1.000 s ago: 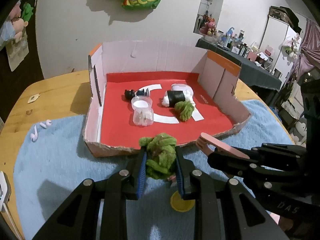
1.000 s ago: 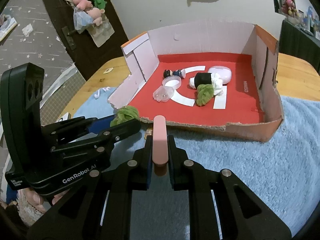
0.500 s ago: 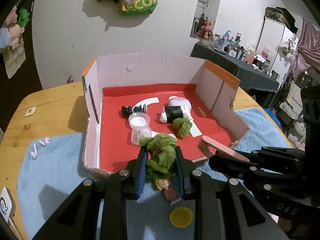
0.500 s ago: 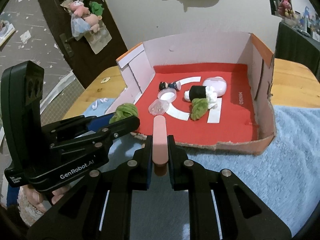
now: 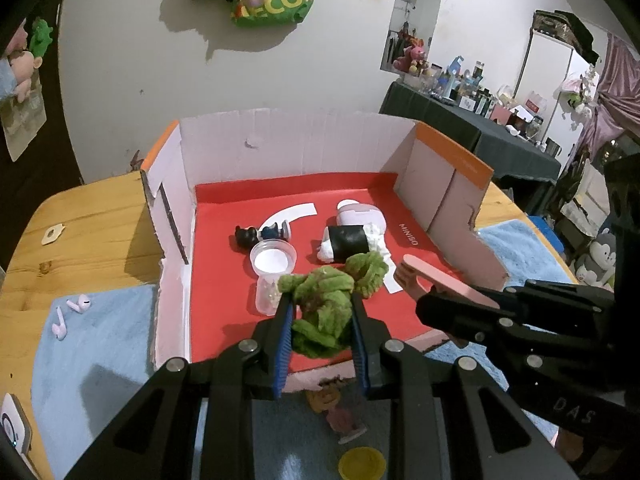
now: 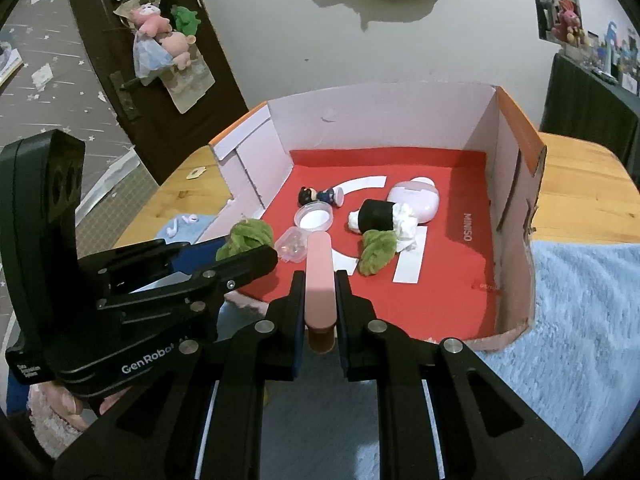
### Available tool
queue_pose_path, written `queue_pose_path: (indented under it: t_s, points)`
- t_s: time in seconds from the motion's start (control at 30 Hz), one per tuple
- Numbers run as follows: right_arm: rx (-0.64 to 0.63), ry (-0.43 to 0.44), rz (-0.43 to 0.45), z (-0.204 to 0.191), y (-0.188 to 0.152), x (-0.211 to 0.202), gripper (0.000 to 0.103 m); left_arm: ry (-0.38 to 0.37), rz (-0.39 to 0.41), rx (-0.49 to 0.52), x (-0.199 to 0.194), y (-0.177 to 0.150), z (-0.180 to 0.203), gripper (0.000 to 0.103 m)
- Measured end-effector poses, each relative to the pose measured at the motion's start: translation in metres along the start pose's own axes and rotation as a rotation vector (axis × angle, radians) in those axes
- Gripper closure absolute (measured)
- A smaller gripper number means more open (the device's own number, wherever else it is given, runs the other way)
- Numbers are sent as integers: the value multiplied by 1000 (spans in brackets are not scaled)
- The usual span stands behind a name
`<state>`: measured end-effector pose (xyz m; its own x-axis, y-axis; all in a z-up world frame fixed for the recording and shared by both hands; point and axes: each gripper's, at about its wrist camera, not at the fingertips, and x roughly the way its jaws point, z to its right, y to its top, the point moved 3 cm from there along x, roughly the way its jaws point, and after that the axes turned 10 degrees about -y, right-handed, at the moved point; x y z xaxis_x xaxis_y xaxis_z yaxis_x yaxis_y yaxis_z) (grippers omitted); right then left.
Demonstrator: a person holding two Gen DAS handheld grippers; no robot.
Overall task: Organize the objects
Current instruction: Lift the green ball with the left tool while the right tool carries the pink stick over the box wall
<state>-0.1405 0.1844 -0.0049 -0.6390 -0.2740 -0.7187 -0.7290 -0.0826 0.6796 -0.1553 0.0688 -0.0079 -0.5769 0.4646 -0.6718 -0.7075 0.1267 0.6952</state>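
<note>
Left wrist view: at six o'clock your left gripper (image 5: 320, 312) clamps a crumpled green fuzzy cloth (image 5: 322, 316) over the near edge of the red-floored cardboard box (image 5: 296, 148). At three o'clock your right gripper (image 6: 318, 300) pinches a flat pink stick (image 6: 319, 280). Further in, at twelve o'clock, lie a clear round plastic container (image 5: 273, 258), a second green cloth (image 5: 370, 272) and a black-and-white roll (image 5: 348, 242).

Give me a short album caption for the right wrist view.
Right gripper clamps a pink stick above the red-floored box.
</note>
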Motion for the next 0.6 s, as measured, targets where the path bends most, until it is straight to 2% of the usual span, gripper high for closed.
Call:
queue_pose_path:
  t_s: [0.6]
  points:
    - [-30,-41,-99,9,5,44,90,15,-84,-39,38,-2,-20,76]
